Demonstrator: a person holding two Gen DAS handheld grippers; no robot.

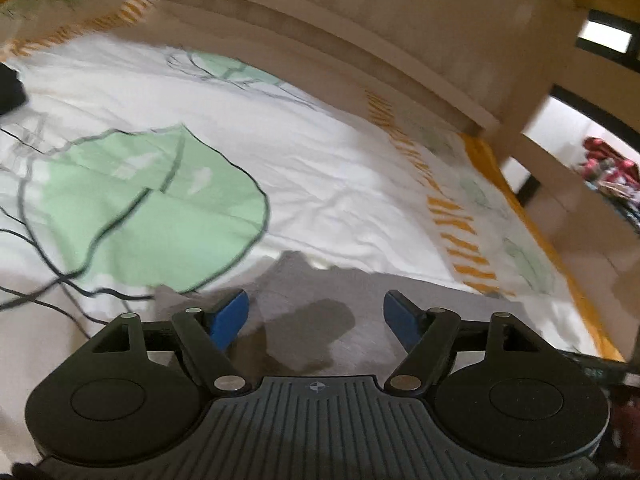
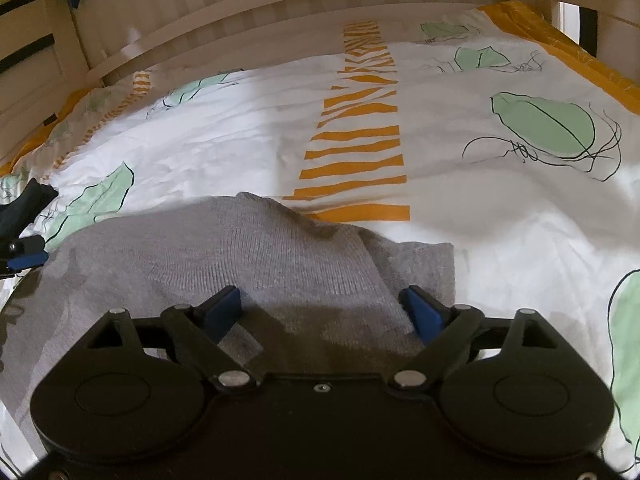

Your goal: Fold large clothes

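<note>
The grey knit sweater [image 2: 224,256] lies flat on the bed cover [image 2: 480,216], near its front edge, with one folded layer turned over the body; a ribbed hem band runs across it, and a narrower grey part — probably a sleeve — sticks out to the right, ending in a squared edge on the white cloth. The cover is white with green leaf shapes and an orange striped band; a pale wooden bed rail [image 2: 280,12] runs behind it. My right gripper [image 2: 324,312] sits low over the sweater with its blue fingers [image 2: 424,314] spread wide; the knit lies between and under them, but the pads do not press on it, so nothing is held. In the left wrist view, which is blurred, my left gripper [image 1: 316,316] hangs over another part of the same grey cloth, close to where it meets the white cover. Its fingers [image 1: 230,316] are also well apart, with only fabric below them and nothing clamped. Whether either set of fingertips touches the knit I cannot tell.
</note>
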